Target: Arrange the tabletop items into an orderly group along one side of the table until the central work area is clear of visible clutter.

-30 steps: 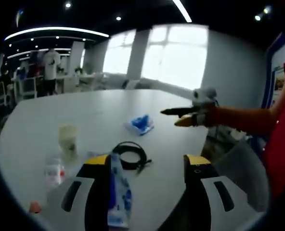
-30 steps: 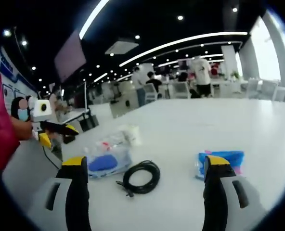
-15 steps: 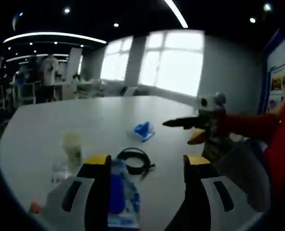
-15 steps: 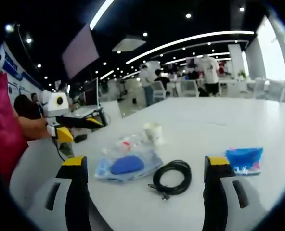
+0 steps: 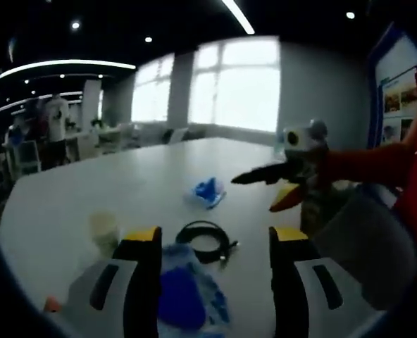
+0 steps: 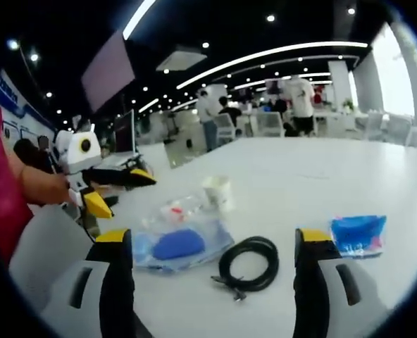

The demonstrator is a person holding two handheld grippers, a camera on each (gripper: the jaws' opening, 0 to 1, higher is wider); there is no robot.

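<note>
While above the table [image 6: 377, 183], both grippers [image 5: 212, 239] [image 6: 212, 239] wide apart, empty.

The right gripper [image 6: 212, 243] is hovering with jaws apart over the white table [image 6: 321, 176], framing a black cable [image 6: 249, 262] between a clear bag [image 6: 180, 243] and blue packet [image 6: 358, 234], a paper cup [image 6: 218, 191] standing beyond.

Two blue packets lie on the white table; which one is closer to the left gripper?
The clear plastic bag holding a blue object, between the left gripper's jaws; the small blue packet lies beyond the black cable coil.
</note>
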